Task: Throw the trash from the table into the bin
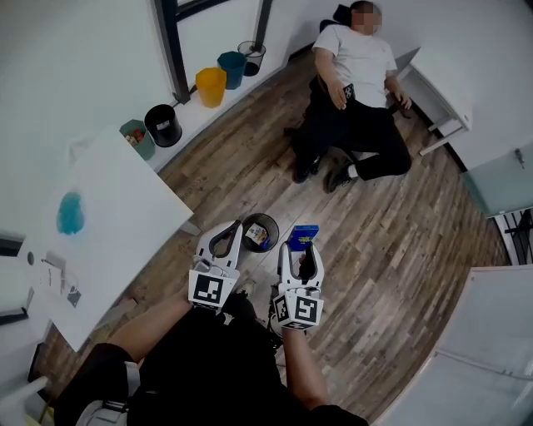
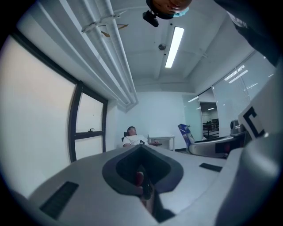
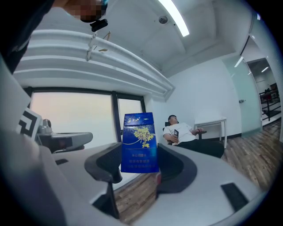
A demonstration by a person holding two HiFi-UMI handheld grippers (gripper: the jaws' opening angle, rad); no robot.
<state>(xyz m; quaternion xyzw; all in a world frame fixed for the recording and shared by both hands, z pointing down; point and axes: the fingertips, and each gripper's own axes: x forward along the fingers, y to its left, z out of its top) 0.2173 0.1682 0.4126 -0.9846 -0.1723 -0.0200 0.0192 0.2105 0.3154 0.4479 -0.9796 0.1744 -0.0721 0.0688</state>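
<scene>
Trash for this job, a blue rectangular cardboard packet with a yellow flower print (image 3: pixel 139 143), stood upright in your right tongs (image 1: pixel 305 251). Their two grey jaws pinched it from either side along its lower half, and its top rose clear above them. From your head camera, the packet hung over the brown wooden plank floor (image 1: pixel 400 241), just to the right of the small round black wire-mesh bin (image 1: pixel 261 216). That bin stood on the floor near the corner of the white rectangular counter (image 1: pixel 125 200) and had a few colourful scraps (image 1: pixel 258 236) in it. You held the packet beside the bin's rim rather than above its opening, as far as that view showed.

Your left tongs (image 1: pixel 233 229) were pressed together with nothing in them, their tips just at the bin's left rim in the head view, so the bin sat between your two tools. Both pointed about level, away from you.

On the counter lay a turquoise patch (image 1: pixel 71 213), too blurred to name, and some papers (image 1: pixel 60 279) near its lower edge. Along the wall (image 1: pixel 83 50) stood a row of five more bins (image 1: pixel 211 86): grey-green, black, yellow, teal and black mesh. Across the room a person in a white T-shirt and dark trousers (image 1: pixel 362 62) sat slouched in a chair (image 1: pixel 340 15).
</scene>
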